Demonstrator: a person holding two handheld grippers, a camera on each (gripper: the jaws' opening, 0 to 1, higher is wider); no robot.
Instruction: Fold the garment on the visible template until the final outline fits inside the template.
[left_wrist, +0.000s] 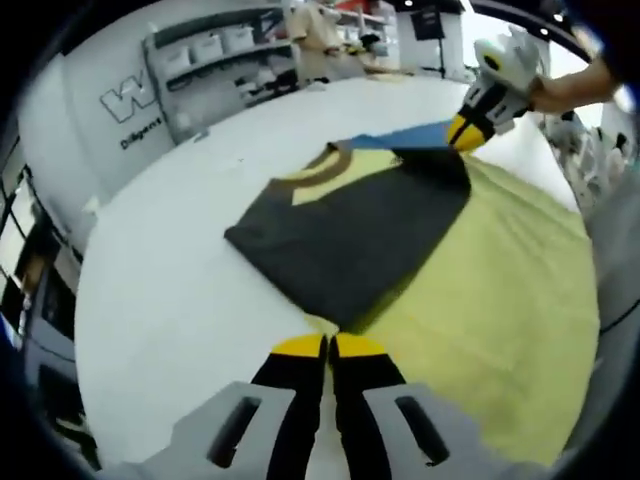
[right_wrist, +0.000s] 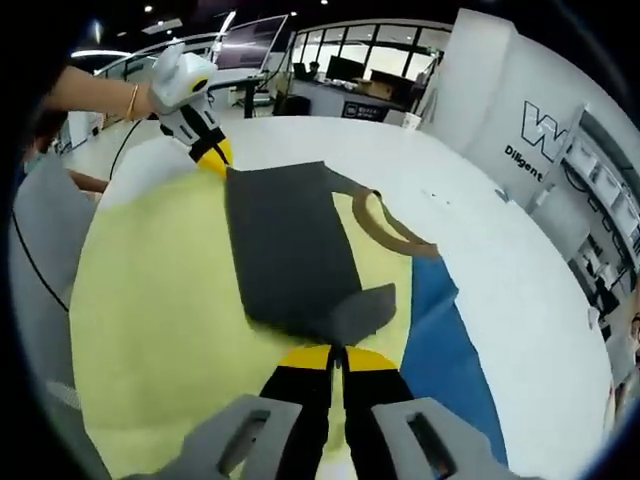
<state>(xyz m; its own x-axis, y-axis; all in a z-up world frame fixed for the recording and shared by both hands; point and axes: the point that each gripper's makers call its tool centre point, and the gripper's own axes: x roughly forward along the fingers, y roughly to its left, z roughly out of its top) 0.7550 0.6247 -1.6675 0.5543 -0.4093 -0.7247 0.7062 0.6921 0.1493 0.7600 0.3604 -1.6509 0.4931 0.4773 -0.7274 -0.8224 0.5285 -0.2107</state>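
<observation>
A dark grey garment (left_wrist: 350, 235) with a brown collar (left_wrist: 325, 170) lies folded on the yellow-green template sheet (left_wrist: 500, 300). My left gripper (left_wrist: 328, 347) is shut on the garment's near corner. Across the cloth, my right gripper (left_wrist: 466, 131) pinches the far corner. In the right gripper view the same garment (right_wrist: 290, 250) and collar (right_wrist: 385, 228) spread over the template (right_wrist: 160, 320). There my right gripper (right_wrist: 337, 356) is shut on a folded-over flap of cloth, and my left gripper (right_wrist: 213, 153) holds the far corner.
The white table (left_wrist: 170, 290) extends left of the template; a blue strip (right_wrist: 440, 330) borders the sheet beside the collar. A person's hand (right_wrist: 100, 95) holds the left gripper. Shelves (left_wrist: 220, 60) and a lettered wall stand beyond the table.
</observation>
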